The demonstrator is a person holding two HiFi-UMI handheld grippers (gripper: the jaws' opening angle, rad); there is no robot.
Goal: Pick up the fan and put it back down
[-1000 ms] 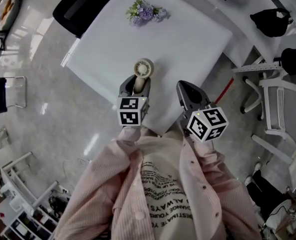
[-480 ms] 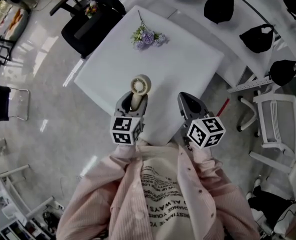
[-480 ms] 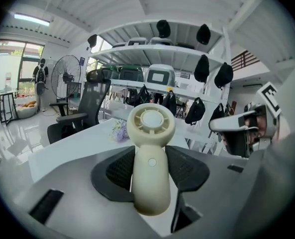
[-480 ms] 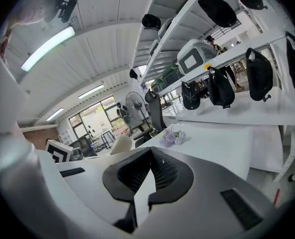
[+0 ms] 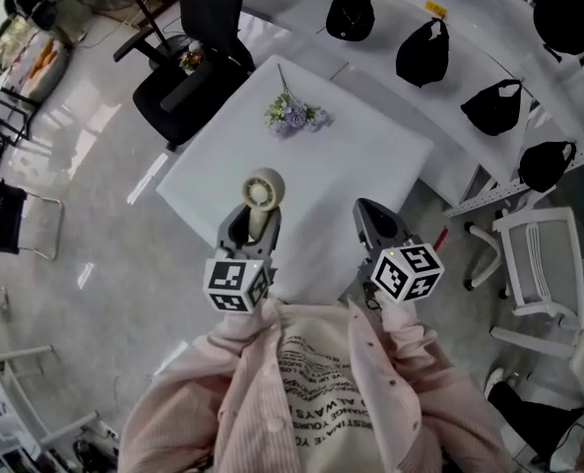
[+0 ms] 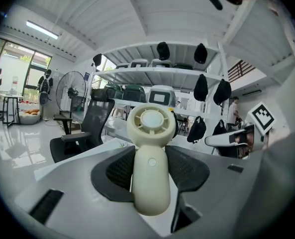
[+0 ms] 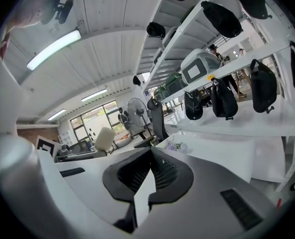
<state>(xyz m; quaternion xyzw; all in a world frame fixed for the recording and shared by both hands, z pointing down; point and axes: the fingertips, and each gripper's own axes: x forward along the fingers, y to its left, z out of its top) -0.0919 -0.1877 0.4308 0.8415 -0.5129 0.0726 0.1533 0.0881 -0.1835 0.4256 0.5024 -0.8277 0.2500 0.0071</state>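
A cream hand-held fan [image 5: 263, 187] with a round head is up off the white table [image 5: 370, 166]. My left gripper [image 5: 254, 227] is shut on its handle, and the head sticks out past the jaws. In the left gripper view the fan [image 6: 151, 133] stands upright between the dark pads [image 6: 118, 169] of that gripper [image 6: 152, 169], which press on both sides of the handle. To the right, my right gripper [image 5: 370, 215] hovers over the table's near edge. Its jaws are shut with nothing between them [image 7: 148, 172].
A sprig of purple flowers [image 5: 292, 116] lies at the table's far side. A black office chair [image 5: 198, 47] stands beyond the far left corner. Black bags [image 5: 424, 52] line a white shelf at the back right. A white chair [image 5: 543, 254] is at the right.
The left gripper has risen with the fan in it, so the fan now hangs higher above the table. The right gripper has risen a little too.
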